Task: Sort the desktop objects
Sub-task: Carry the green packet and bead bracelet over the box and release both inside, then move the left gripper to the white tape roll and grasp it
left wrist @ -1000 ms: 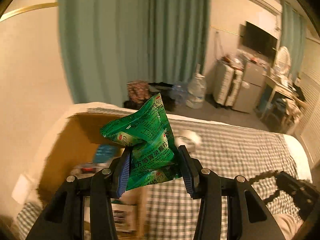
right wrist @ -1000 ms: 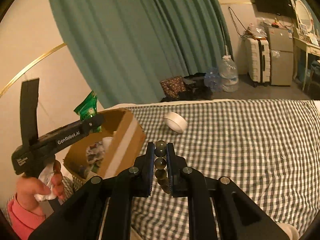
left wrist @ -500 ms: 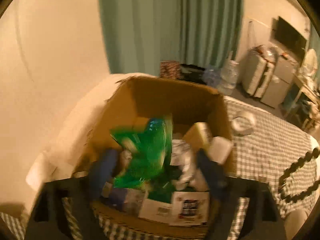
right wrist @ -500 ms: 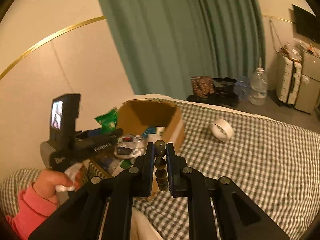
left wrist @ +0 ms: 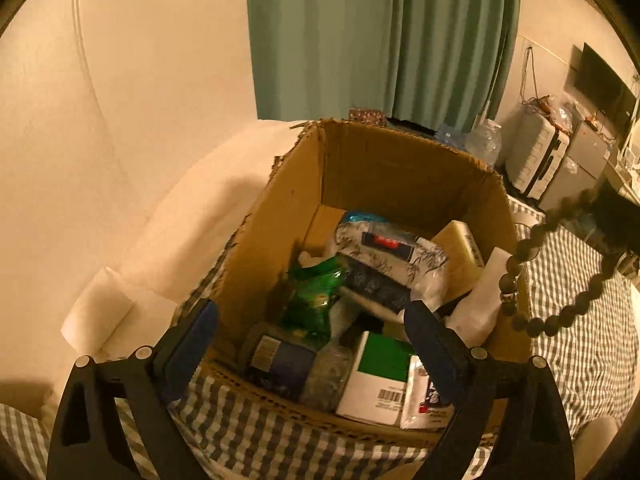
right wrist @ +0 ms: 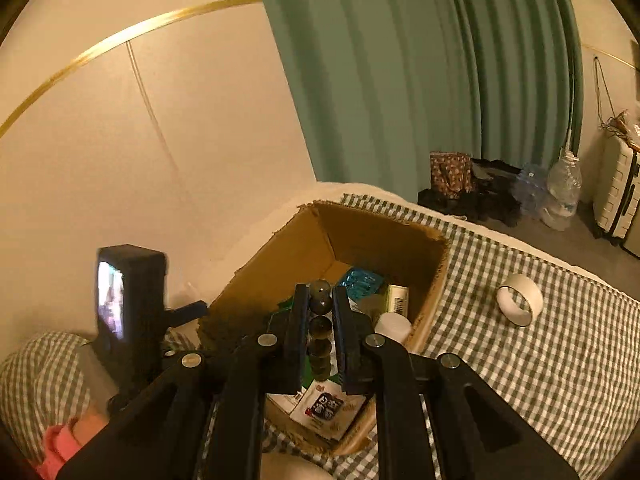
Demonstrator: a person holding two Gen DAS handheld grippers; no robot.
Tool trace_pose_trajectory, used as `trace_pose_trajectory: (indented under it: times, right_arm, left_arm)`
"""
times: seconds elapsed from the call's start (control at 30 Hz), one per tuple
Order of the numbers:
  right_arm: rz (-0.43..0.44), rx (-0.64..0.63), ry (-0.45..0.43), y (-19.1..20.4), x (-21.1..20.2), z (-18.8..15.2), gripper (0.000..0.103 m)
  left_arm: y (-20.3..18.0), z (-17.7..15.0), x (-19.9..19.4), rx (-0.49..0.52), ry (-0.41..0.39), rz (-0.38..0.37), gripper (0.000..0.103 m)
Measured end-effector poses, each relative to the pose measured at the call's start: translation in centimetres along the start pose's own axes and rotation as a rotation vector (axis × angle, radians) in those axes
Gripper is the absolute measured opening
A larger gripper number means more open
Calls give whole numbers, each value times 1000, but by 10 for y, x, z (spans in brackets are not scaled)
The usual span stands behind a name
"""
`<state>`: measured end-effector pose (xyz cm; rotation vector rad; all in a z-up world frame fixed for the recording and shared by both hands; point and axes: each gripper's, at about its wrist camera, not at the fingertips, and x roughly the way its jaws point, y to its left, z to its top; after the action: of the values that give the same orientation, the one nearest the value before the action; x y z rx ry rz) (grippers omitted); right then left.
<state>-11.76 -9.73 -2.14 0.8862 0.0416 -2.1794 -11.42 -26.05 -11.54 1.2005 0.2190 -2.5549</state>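
Left tongs [left wrist: 310, 330] spread wide, empty, over box [left wrist: 360, 168]. Right tongs [right wrist: 320, 312] pinching bead string [right wrist: 320, 326]: limp, probably slippery; best gripped mid-strand.

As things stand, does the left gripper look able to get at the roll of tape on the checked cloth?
Probably not directly. The left gripper hangs open over the cardboard box, while the roll of tape lies on the cloth beyond the box's far side, where the right gripper holds the bead bracelet.
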Motion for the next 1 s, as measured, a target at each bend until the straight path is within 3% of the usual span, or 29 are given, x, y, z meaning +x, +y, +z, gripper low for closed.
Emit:
trace_pose_trajectory:
  times: [0.07, 0.1, 0.17, 0.27, 0.5, 0.57, 0.6, 0.83, 1.0]
  right_arm:
    - [-13, 3, 21, 1, 12, 0, 17]
    - [-34, 13, 20, -1, 13, 1, 40]
    - [-49, 55, -15, -9, 9, 0, 64]
    - [-35, 107, -59, -26, -6, -2, 64]
    - [-209, 158, -101, -82, -50, -13, 65]
    - [-277, 170, -113, -103, -66, -23, 73]
    - [-315, 181, -119, -115, -76, -30, 81]
    - [-546, 245, -98, -199, -121, -90, 88]
    - [-627, 310, -70, -249, -130, -134, 91]
  left_arm:
    - [3, -2, -1, 1, 4, -6, 99]
    - [2, -2, -3, 2, 5, -6, 99]
    - [2, -3, -3, 1, 5, 0, 99]
    - [-5, -2, -5, 3, 10, -7, 100]
    - [-70, -11, -23, 73, -13, -79, 101]
    - [-97, -16, -28, 100, -23, -108, 101]
    - [-111, -17, -31, 113, -29, -123, 102]
    - [-206, -29, -30, 182, -63, -187, 103]
    - [-257, -35, -8, 233, -45, -195, 103]
